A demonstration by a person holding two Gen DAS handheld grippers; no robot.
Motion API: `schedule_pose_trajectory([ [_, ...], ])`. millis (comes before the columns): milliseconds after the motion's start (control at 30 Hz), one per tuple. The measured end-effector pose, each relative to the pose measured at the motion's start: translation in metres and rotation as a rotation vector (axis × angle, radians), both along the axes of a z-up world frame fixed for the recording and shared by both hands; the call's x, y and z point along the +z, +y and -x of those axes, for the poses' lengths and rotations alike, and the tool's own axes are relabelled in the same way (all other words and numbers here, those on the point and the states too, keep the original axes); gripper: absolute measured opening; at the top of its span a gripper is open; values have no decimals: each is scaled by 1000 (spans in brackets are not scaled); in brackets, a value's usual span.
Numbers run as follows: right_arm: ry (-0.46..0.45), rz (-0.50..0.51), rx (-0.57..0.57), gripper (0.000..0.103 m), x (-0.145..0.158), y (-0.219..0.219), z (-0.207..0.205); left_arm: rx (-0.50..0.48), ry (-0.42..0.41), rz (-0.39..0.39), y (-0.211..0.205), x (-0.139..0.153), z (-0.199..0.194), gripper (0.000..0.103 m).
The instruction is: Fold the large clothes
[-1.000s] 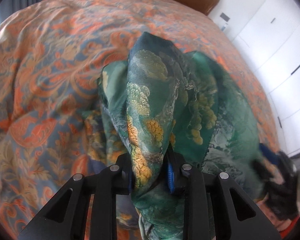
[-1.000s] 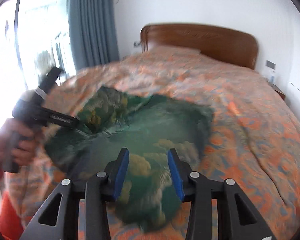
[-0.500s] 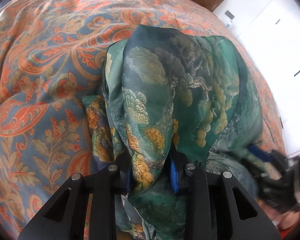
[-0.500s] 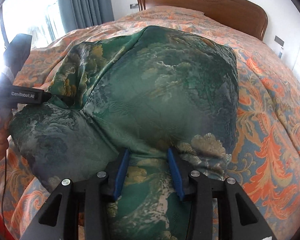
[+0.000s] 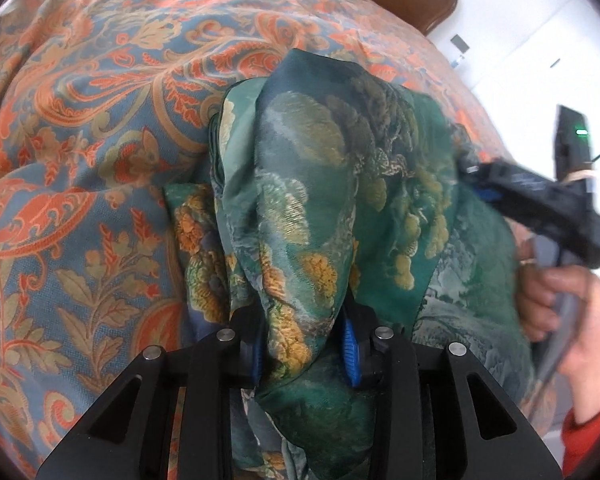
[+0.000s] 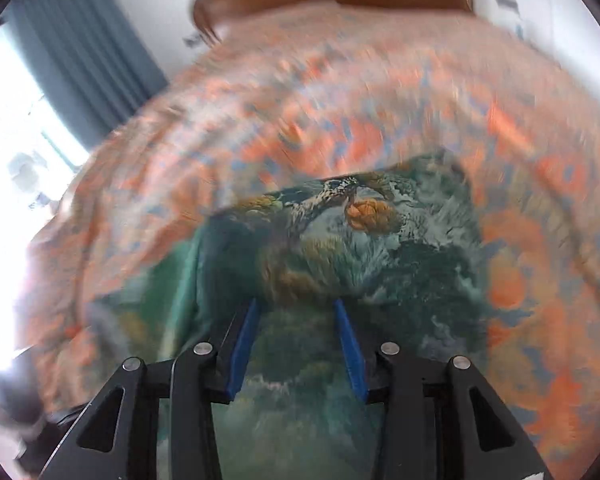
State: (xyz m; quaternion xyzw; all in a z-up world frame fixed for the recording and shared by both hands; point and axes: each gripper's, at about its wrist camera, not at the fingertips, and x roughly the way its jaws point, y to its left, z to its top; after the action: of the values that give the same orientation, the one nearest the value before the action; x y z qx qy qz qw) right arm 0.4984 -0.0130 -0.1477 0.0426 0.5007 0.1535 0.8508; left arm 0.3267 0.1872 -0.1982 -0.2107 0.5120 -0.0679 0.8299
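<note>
Since half a second ago our right gripper (image 6: 296, 344) has swung up over the bed (image 5: 80, 152), blurring its view. Our left gripper (image 5: 304, 344) pinches a bunched fold of the green garment (image 5: 324, 184), jaws nearly closed on it. The right jaws stand parted, the garment (image 6: 364, 256) lying between and beneath them on the bedspread.
</note>
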Motion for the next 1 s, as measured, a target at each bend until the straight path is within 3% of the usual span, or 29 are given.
schedule_pose_trajectory([
  [100, 4, 26, -8, 40, -25, 0, -5, -4, 0, -36, -10, -1, -6, 33],
  [233, -45, 29, -3, 39, -28, -4, 1, -2, -6, -66, -18, 1, -9, 34],
  [367, -144, 9, -9, 41, 0, -9, 32, -8, -10, -79, -19, 2, -8, 34],
  [467, -198, -49, 44, 41, 32, -22, 71, -2, -4, -64, -16, 2, -8, 34],
  [633, -297, 22, 138, 41, 58, -47, 183, -4, -9, -62, -17, 1, -10, 34],
  [767, -282, 61, 173, 41, 31, -52, 239, -6, -7, -55, -16, 0, -9, 35],
  [867, -272, 81, 152, 41, 7, -51, 238, -8, -5, -65, -17, 1, -10, 35],
  [1000, -181, 119, 176, 41, -17, -42, 217, -9, -4, -60, -18, -1, -12, 36],
])
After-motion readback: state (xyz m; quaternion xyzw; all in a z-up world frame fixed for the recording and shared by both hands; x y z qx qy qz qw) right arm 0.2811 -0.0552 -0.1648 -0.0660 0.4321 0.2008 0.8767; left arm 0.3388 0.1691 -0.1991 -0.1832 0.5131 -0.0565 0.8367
